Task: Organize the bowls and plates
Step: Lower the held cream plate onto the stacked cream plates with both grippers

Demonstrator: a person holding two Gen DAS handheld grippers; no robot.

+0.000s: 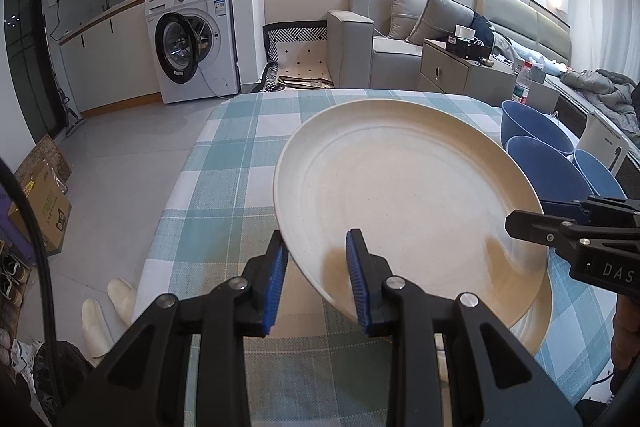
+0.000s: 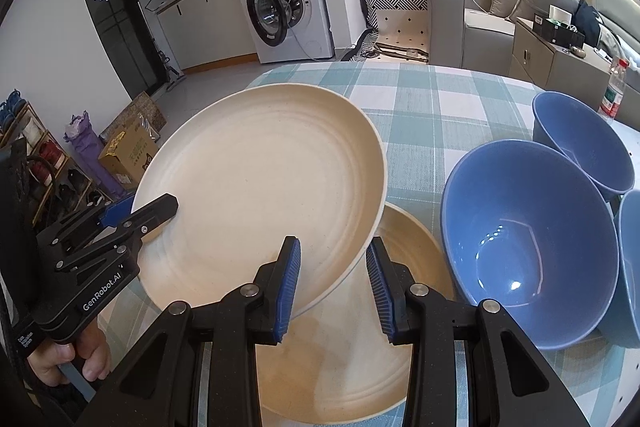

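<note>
**Cream plate held tilted over its twin, three blue bowls beside**

I hold the upper cream plate (image 2: 264, 183) from two sides. My left tool (image 1: 316, 275) has its blue ribbed pads on either side of the plate's near rim, one above and one below; the gap looks wider than the rim, so I cannot tell whether it is truly pinching. My right tool (image 2: 334, 287) straddles the opposite rim the same way, fingers spread around the edge, and again I cannot tell if the pads touch.

The plate is round, shallow, matte and faintly speckled, with concentric ridges in its well. It sits tilted, its far edge raised, above a second cream plate (image 2: 360, 359) of the same shape that lies flat on the worktop (image 2: 420, 99). Both plates hold nothing.

To the right stand three blue bowls, all with nothing in them. The nearest bowl (image 2: 528, 239) is deep, smooth and glossy, with light spots on its flat bottom. A farther bowl (image 2: 580, 139) stands just behind it, touching or nearly so, and a third bowl (image 2: 630, 267) shows only partly at the right edge.

The worktop wears a woven cloth checked in teal and white.
</note>
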